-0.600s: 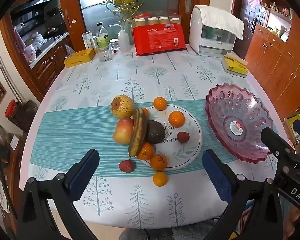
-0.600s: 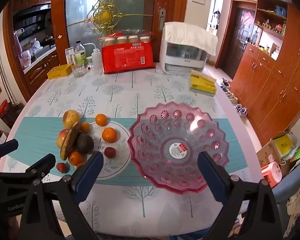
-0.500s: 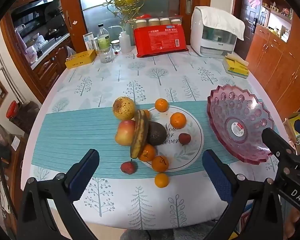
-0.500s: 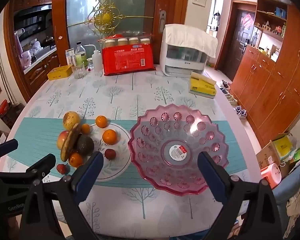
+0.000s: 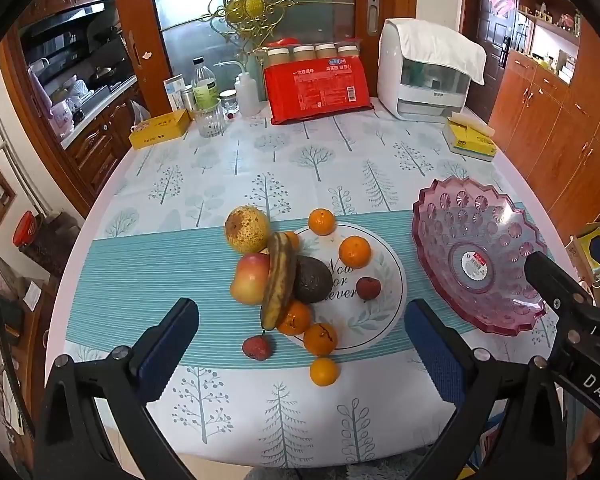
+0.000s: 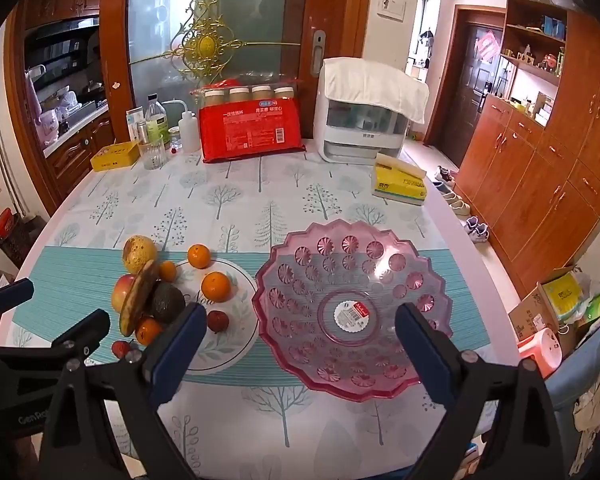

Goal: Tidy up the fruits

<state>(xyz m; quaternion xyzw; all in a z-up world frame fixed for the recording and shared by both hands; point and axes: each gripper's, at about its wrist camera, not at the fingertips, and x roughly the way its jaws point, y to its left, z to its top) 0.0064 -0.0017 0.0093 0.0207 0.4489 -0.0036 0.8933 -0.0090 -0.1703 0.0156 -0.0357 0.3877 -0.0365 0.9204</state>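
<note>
Pink cut-glass bowl (image 6: 352, 304) sits empty toward the right edge of the tabletop (image 5: 204, 184), only its round price sticker showing at the bottom, so none of the sorting looks done yet. All the fruit is bunched on the striped teal runner near the middle of the front edge: a spotted banana (image 5: 279, 280) lies across a red-yellow apple (image 5: 250, 284) and a dark avocado (image 5: 312, 280), a blotchy yellow pear (image 5: 247, 229) sits just behind them, and small oranges (image 5: 354, 251) ring the printed white circle, one of them (image 5: 324, 371) off the runner nearest the front edge. Two little red fruits (lychees, at a guess) lie apart, one (image 5: 368, 288) on the circle and one (image 5: 257, 347) beside the banana's tip. Every piece is left to move, I'd say. The left gripper (image 5: 302, 354) hangs over the pile with its blue pads spread wide, holding and touching nothing; the right gripper (image 6: 296, 354) hovers over the bowl's near rim, equally agape and empty.
</note>
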